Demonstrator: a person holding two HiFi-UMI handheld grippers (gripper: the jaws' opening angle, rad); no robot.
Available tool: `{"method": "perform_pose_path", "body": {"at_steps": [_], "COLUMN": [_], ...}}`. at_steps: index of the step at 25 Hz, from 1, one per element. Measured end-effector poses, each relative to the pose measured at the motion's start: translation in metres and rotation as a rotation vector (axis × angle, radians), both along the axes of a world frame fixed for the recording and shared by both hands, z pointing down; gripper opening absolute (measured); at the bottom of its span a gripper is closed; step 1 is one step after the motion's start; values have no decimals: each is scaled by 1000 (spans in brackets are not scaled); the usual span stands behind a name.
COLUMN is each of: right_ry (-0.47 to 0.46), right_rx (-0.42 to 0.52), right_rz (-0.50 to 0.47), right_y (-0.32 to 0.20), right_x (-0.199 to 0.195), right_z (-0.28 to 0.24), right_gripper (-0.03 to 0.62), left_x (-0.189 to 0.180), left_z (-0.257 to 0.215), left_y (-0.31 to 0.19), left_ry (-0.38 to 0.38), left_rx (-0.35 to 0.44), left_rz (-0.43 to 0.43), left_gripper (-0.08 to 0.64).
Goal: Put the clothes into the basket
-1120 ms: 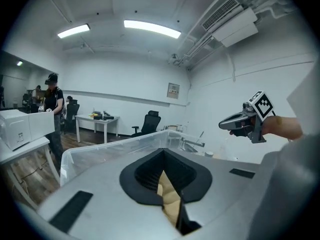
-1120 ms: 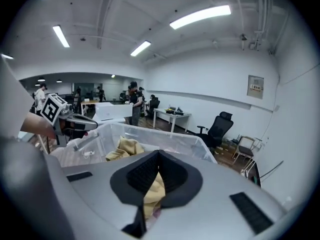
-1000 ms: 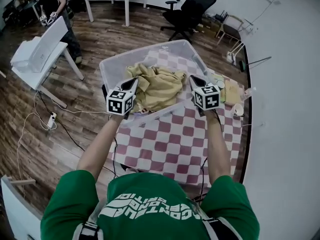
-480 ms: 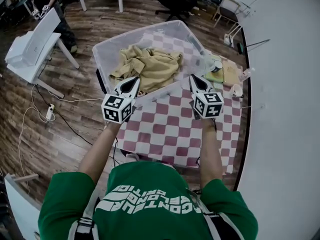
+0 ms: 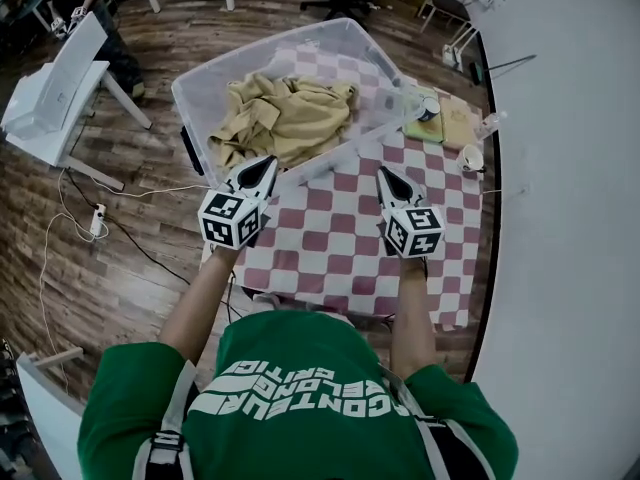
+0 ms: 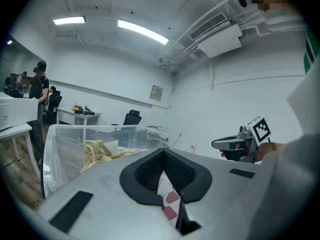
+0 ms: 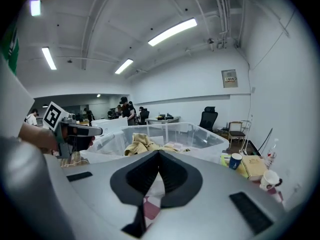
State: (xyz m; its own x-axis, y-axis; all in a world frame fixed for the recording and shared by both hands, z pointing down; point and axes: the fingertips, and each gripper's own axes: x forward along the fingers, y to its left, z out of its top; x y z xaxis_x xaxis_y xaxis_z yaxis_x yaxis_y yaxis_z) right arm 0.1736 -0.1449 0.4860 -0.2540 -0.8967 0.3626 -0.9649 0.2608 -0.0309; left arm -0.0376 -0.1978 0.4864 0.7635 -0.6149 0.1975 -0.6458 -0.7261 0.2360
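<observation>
Partly behind basket wall: clothes

The floor is dark wood plank, with a white power strip and thin cables trailing across it. A plain white wall runs down the right side, close to the worktop, which wears a red-and-white checked cloth. To the left stands a white desk on slanted legs. A black office chair sits further back, near a white table. Overhead, long strip lights glow on a white ceiling with exposed pipes. An air-conditioning unit hangs high up. A small framed notice is fixed on the far wall.
</observation>
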Motion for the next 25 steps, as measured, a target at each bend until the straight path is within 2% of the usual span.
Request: {"method": "perform_pose_path", "body": {"at_steps": [9, 14, 25], "right_ry": [-17, -62, -63], "right_rx": [-19, -24, -23], "right_rz": [59, 94, 97], "right_y": [29, 37, 42], "right_x": [16, 24, 25], "right_z": [23, 27, 26], "right_gripper": [8, 8, 8], "left_x": [1, 4, 4], "left_z": [24, 27, 28], "left_y": [14, 17, 19], "left_ry": [-38, -43, -45], "left_rx": [-45, -66, -78], "left_rz": [22, 31, 21], "left_gripper": [3, 4, 5]}}
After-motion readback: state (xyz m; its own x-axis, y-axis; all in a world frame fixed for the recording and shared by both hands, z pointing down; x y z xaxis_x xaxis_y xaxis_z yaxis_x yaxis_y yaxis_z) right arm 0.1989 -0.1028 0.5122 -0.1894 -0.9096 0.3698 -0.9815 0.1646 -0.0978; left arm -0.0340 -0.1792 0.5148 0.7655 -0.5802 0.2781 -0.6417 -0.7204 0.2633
